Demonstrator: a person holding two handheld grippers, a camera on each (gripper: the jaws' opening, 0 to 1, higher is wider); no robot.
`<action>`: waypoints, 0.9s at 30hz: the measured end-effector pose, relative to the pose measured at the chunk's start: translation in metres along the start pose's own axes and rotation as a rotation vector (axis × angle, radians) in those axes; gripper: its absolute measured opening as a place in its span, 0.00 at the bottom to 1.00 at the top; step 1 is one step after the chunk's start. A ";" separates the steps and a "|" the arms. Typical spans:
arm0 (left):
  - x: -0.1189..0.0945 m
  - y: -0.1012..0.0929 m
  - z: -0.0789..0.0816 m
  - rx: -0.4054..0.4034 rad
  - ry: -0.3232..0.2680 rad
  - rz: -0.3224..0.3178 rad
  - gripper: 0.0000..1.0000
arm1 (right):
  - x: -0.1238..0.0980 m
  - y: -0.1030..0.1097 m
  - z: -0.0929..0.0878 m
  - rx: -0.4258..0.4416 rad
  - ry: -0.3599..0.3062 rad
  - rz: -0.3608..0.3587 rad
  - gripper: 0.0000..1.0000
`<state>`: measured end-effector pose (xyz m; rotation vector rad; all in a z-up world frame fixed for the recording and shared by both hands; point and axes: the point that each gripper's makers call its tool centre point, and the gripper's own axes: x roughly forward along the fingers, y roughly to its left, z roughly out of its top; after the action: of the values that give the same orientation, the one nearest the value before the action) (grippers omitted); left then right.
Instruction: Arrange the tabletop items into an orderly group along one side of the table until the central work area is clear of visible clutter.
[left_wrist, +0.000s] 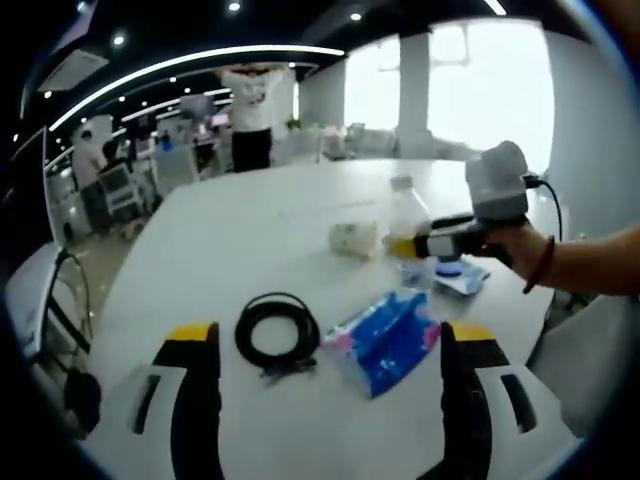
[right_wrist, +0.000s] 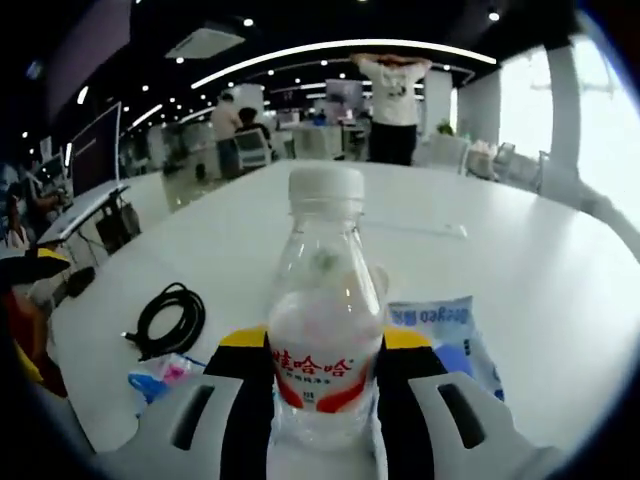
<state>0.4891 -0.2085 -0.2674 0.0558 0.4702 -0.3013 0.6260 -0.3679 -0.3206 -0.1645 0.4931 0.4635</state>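
The right gripper's (right_wrist: 322, 375) fingers (right_wrist: 248, 400), black with yellow tips, were clamped on a clear plastic bottle (right_wrist: 320, 330), one finger on each side of its lower body. The bottle stood upright, ribbed and translucent, with a white screw cap and a red-and-white label band. In the left gripper view the same gripper (left_wrist: 400, 245) reached in from the right, held by a hand (left_wrist: 525, 245) with a dark band at the wrist, its yellow tip against the bottle (left_wrist: 408, 225) at the far right of the white surface (left_wrist: 230, 230).

The left gripper's (left_wrist: 330, 350) fingers (left_wrist: 195, 390) stood well apart with nothing between them, above the near edge of the smooth, matte surface. Between and just beyond them lay a black cable (left_wrist: 277, 333) wound into a round coil, and just to its right a crinkled blue soft pack (left_wrist: 388, 338) with pink print, its film glossy. A small pale rounded item (left_wrist: 354, 238) lay farther off, just left of the bottle; its material could not be told. A flat blue-and-white packet (left_wrist: 462, 275) lay beside the bottle on the right; in the right gripper view it (right_wrist: 440, 330) showed printed lettering behind the bottle. The cable (right_wrist: 170, 318) lay to the left in that view.
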 end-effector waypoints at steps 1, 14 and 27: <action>0.000 0.000 0.001 0.003 -0.003 0.000 0.89 | -0.001 0.000 -0.001 -0.003 0.002 -0.008 0.39; -0.001 0.002 0.000 0.009 -0.001 0.011 0.87 | -0.017 -0.012 -0.013 0.143 0.062 -0.089 0.39; 0.001 0.001 -0.002 0.015 0.010 0.009 0.87 | -0.024 -0.008 -0.021 0.177 0.128 -0.056 0.40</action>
<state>0.4896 -0.2073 -0.2697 0.0745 0.4775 -0.2960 0.6025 -0.3901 -0.3266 -0.0371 0.6504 0.3540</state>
